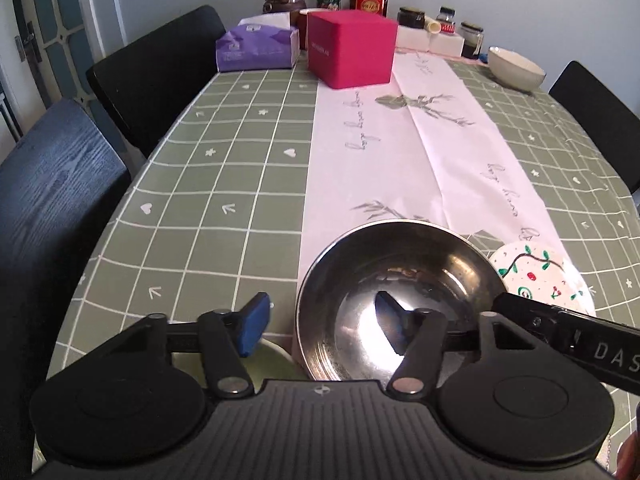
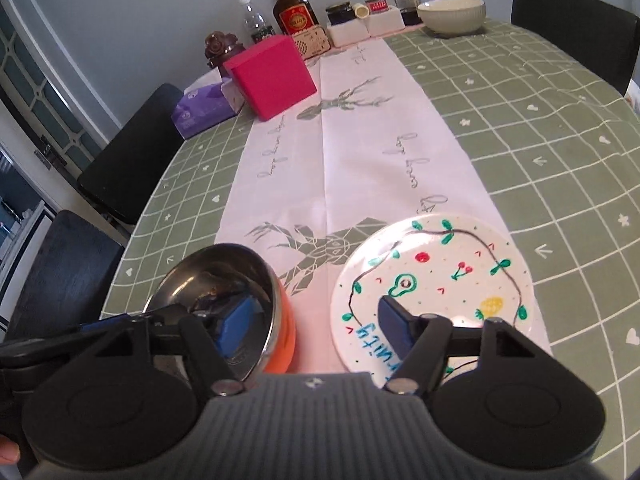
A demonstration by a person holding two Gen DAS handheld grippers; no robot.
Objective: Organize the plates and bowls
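Both my pairs of jaws stand about half open, and neither one presses on anything yet. On the table (image 1: 224, 184), with its green checked cloth, the largest task thing near me is the steel bowl (image 1: 400, 292), standing upright on the white runner. My left gripper (image 1: 320, 328) straddles its near-left rim: one blue pad (image 1: 252, 330) is outside the wall, the other is inside the bowl. Just beside it, to the right, lies the painted plate (image 2: 432, 288), flat on the cloth. My right gripper (image 2: 316, 326) hangs over the plate's near-left edge, with one finger above the plate and the other toward the bowl. A cream bowl (image 2: 452, 16) waits far away at the table's back. I think I should lower the left pads more onto the rim before closing, and close slowly, because steel is slippery. For the plate, I must bring one finger under its edge.
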